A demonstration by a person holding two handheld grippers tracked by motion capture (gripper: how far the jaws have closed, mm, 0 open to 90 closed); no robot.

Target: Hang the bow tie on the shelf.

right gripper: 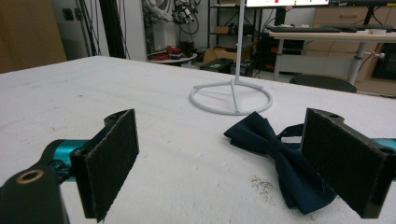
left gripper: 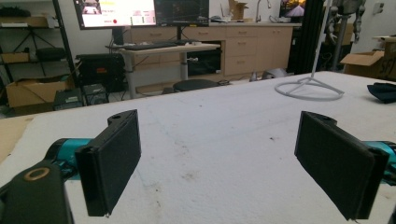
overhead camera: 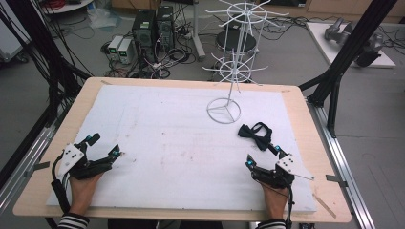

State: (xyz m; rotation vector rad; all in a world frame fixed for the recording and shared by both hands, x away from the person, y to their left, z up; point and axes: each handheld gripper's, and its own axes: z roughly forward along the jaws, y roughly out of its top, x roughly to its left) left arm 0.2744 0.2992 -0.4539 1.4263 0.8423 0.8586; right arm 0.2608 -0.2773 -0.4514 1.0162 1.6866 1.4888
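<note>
high view has both grippers parked near the front edge of the counter [overhead camera: 296,102], nothing picked up yet, so i'd call this the very start: going for the bow tie [overhead camera: 255,135]. it lies flat on the white mat, just ahead of the right gripper [overhead camera: 262,155] and near the ring base of the wire rack [overhead camera: 223,111]. the left gripper [overhead camera: 104,146] sits well apart from it on the other side.

both sets of fingers are spread wide with nothing between them.

next move, i reckon: the right one slides forward and a bit to its right, gets the fingers around the knot or a wing, then closes.

right gripper view shows the bow tie [right gripper: 280,158] close up, dark navy, strap looped behind, partly tucked behind the right finger [right gripper: 345,163]. left gripper view only catches a dark corner of it [left gripper: 384,91] far off by the rack base [left gripper: 308,88].
</note>
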